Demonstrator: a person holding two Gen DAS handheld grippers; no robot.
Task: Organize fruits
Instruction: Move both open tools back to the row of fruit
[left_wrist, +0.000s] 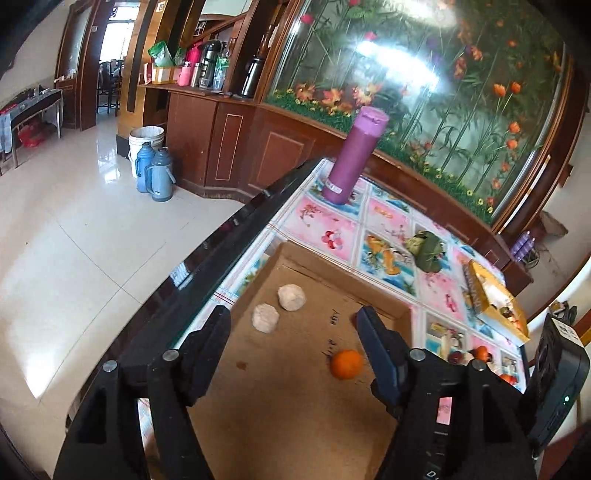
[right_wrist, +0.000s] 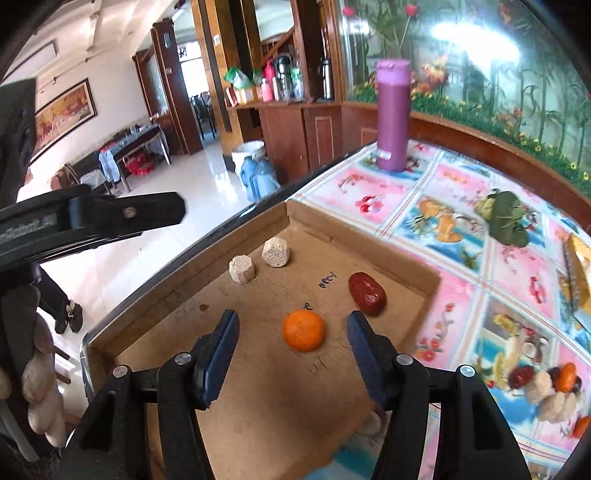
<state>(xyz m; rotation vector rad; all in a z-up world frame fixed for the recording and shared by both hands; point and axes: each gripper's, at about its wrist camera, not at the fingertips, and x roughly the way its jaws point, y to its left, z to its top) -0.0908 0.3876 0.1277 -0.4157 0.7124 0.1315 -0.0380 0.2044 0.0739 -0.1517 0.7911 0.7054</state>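
Right gripper (right_wrist: 291, 354), fingers spread and released, nothing between them, poised above the cardboard tray (right_wrist: 391, 254); just ahead of its tips lies one orange (right_wrist: 304, 329) on the tray floor. Left gripper (left_wrist: 293, 345), likewise parted and empty, over the same tray. The right wrist view alone shows one red date (right_wrist: 368, 294) beyond and to the right of the orange (in the left wrist view that spot is hidden behind the gripper's right finger), and a pile of loose fruit (right_wrist: 546, 387) on the tablecloth (right_wrist: 461, 184) outside the tray, of which the left wrist view catches only a few pieces. Two pale beige blocks (right_wrist: 242, 269) sit side by side, near the tray's far left wall. Small ink scribbles mark the tray floor; they cannot be read. Farther out on the patterned cloth: one bundle of green leaves (right_wrist: 506, 218), one yellow box (left_wrist: 491, 295) seen whole only from the left wrist, and one upright purple flask (right_wrist: 392, 118) bearing a white label too small to read. On the floor beyond stand two blue thermos jugs (left_wrist: 153, 173) before a white bucket (left_wrist: 146, 138)
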